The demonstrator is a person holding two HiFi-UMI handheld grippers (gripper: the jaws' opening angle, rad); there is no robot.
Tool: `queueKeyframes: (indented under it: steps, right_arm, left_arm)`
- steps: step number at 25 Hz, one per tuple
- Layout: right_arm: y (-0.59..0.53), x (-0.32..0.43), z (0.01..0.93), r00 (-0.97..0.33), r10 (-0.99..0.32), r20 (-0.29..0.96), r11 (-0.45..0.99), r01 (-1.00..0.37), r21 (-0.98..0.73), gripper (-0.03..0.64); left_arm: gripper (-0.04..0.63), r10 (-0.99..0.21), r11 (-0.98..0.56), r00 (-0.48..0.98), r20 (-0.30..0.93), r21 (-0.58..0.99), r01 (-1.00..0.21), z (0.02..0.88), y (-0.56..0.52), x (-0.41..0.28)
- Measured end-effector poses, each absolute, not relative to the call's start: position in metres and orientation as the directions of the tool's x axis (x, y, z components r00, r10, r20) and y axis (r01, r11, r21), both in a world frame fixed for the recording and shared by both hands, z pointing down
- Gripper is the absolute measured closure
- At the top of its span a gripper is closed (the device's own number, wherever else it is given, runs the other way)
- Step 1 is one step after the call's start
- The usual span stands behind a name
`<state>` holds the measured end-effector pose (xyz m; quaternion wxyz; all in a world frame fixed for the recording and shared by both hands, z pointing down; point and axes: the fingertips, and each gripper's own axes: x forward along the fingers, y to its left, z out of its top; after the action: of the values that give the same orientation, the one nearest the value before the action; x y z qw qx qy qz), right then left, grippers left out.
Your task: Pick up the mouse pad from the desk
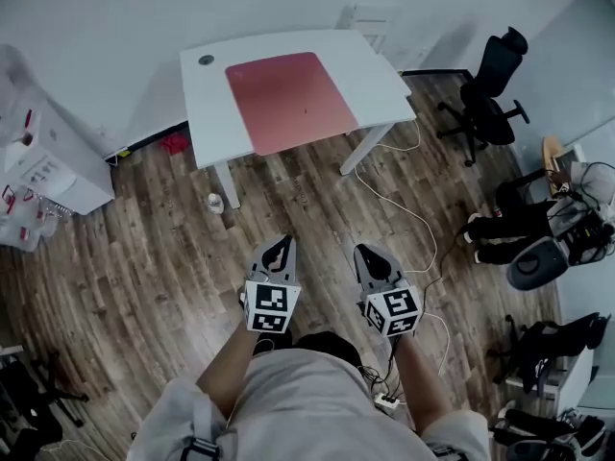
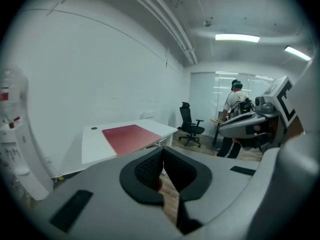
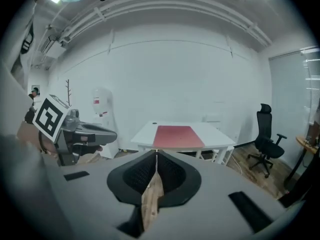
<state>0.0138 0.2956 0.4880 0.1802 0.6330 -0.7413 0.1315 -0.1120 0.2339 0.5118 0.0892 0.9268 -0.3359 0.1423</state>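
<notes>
**Approach stage: both claws shut and empty, pad untouched on the far surface**

Head view. The flat red rectangular mouse pad (image 1: 291, 102) lies on the white rectangular surface (image 1: 384, 77) at the far side of the room, covering its middle. The left claw (image 1: 280, 245) and right claw (image 1: 369, 253) are held side by side over the wood-plank floor (image 1: 144, 248). Both are well apart from the surface and aimed toward it. This is judged an approach posture, with no grasp begun. A black wheeled office chair (image 1: 490, 89) stands far right, off the direct route. Only this view shows how much floor separates the claws from the pad.

Left gripper view. The left claw's jaws are together with nothing between them. The pad lies beyond, left of the jaw line. Only this view shows a second person (image 2: 234, 100) standing far right.

Right gripper view. The right claw's jaws meet at the tips and hold nothing. The pad sits straight ahead, its near edge reaching the surface's near edge. That edge is judged the likeliest entry point. Both claws must open first.
</notes>
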Motion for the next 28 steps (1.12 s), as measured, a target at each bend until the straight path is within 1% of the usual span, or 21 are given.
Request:
queueKeyframes:
  steps: [3,8,13,15,17,23,28]
  right_arm:
    - [0.272,0.012,0.492,-0.158,-0.875,0.457,0.203,-0.978,0.050,0.575]
    - [0.236,0.023,0.500,-0.179,-0.862,0.474,0.248,-0.965,0.088,0.575]
    - [0.205,0.048,0.527,-0.237,-0.823,0.516,0.254,-0.966,-0.038,0.575]
    - [0.187,0.063,0.531,-0.239,-0.816,0.527,0.285,-0.959,0.006,0.575]
    - [0.166,0.075,0.533,-0.238,-0.811,0.534,0.336,-0.937,0.094,0.575]
    - [0.111,0.125,0.551,-0.252,-0.768,0.589,0.484,-0.831,0.275,0.575]
    - [0.073,0.161,0.571,-0.299,-0.743,0.599,0.555,-0.774,0.303,0.575]
  left_arm:
    - [0.583,-0.618,-0.727,0.694,0.369,0.069,-0.683,0.531,0.220,-0.125]
    - [0.583,-0.639,-0.708,0.667,0.384,0.046,-0.705,0.535,0.192,-0.121]
    - [0.583,-0.656,-0.667,0.616,0.435,0.046,-0.744,0.558,0.171,-0.103]
    - [0.583,-0.662,-0.664,0.609,0.437,0.035,-0.747,0.557,0.156,-0.090]
    - [0.583,-0.672,-0.659,0.599,0.436,0.019,-0.752,0.553,0.136,-0.077]
    - [0.583,-0.693,-0.622,0.530,0.488,-0.036,-0.782,0.581,0.098,-0.030]
    - [0.583,-0.728,-0.551,0.419,0.543,-0.099,-0.829,0.604,0.070,-0.008]
